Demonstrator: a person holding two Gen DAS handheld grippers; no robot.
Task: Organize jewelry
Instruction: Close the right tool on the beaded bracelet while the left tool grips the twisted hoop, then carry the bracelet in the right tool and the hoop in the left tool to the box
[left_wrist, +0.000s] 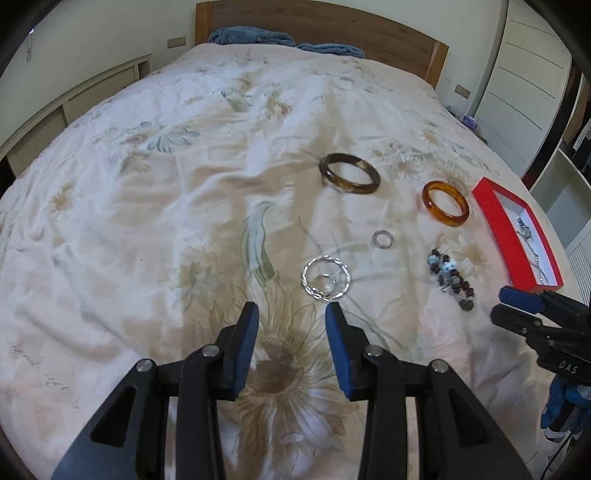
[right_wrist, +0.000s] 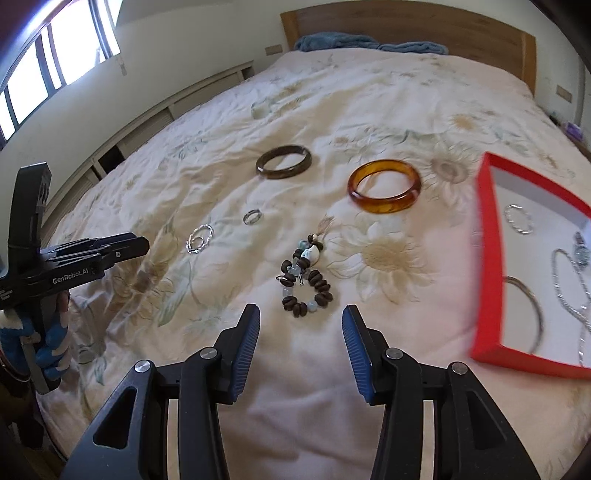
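The brown-and-pale beaded bracelet (right_wrist: 304, 284) lies just ahead of the right tongs (right_wrist: 300, 319), between their tips. Both the right and left tongs (left_wrist: 291, 314) gape half-open, empty; the twisted silver ring (left_wrist: 325, 277) lies just before the left.

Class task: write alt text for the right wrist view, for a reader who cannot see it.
An open hand-held gripper points at a beaded bracelet on a floral bedspread. Beyond lie an amber bangle and dark bangle; a red box holds silver jewelry.

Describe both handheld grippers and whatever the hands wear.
Each black plastic gripper, left and right, has linkage arms with silver pivot pins and ribbed blue finger pads. White lettering marks their sides. A blue-and-white knitted glove covers the hand.
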